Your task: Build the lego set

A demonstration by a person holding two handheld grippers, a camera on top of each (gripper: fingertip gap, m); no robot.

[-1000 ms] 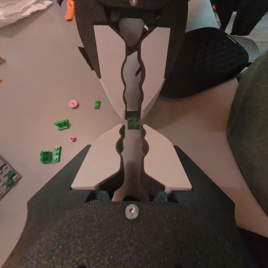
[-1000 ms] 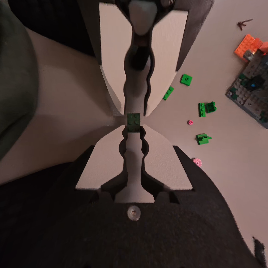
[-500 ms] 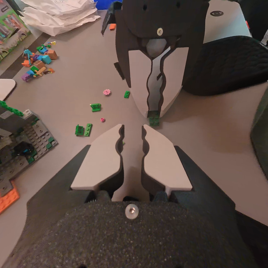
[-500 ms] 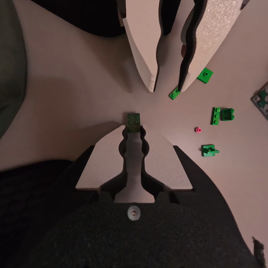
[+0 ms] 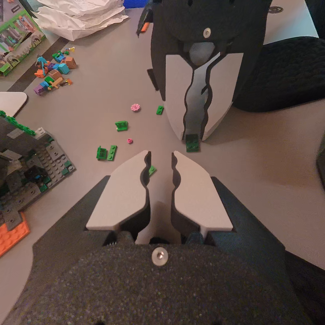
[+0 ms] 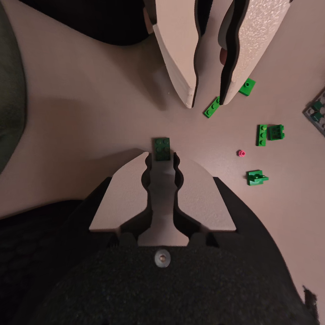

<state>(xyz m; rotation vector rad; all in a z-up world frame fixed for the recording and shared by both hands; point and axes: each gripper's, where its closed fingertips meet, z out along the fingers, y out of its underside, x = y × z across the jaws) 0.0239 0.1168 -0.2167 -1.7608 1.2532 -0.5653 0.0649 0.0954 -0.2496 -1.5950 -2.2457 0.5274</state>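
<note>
A dark green two-by-three plate (image 6: 162, 149) sits between my right gripper's (image 6: 161, 153) fingertips, low over the table. The right gripper is shut on it. In the left wrist view the same plate (image 5: 193, 142) sticks out of the right gripper (image 5: 192, 136), which points down. My left gripper (image 5: 161, 154) is open and empty, apart from the plate and to its left. In the right wrist view the left gripper (image 6: 207, 103) hangs over a bright green one-by-three plate (image 6: 212, 110).
A grey built model (image 5: 52, 167) on an orange plate (image 5: 10, 235) stands at the left. Loose green pieces (image 5: 121, 126), a pink flower (image 5: 135, 107) and a pink stud (image 5: 129, 140) lie between. A pile of coloured pieces (image 5: 54, 73), white bags (image 5: 79, 17) and a black chair (image 5: 281, 75) are farther off. Some 6 cm of space lies between my two pairs of fingers. My left gripper's tips are some 4 cm from the bright green one-by-three plate (image 6: 212, 110).
One second ago both grippers held the dark green plate. The left gripper has let go and drawn back to the left. The right gripper still holds the plate.
</note>
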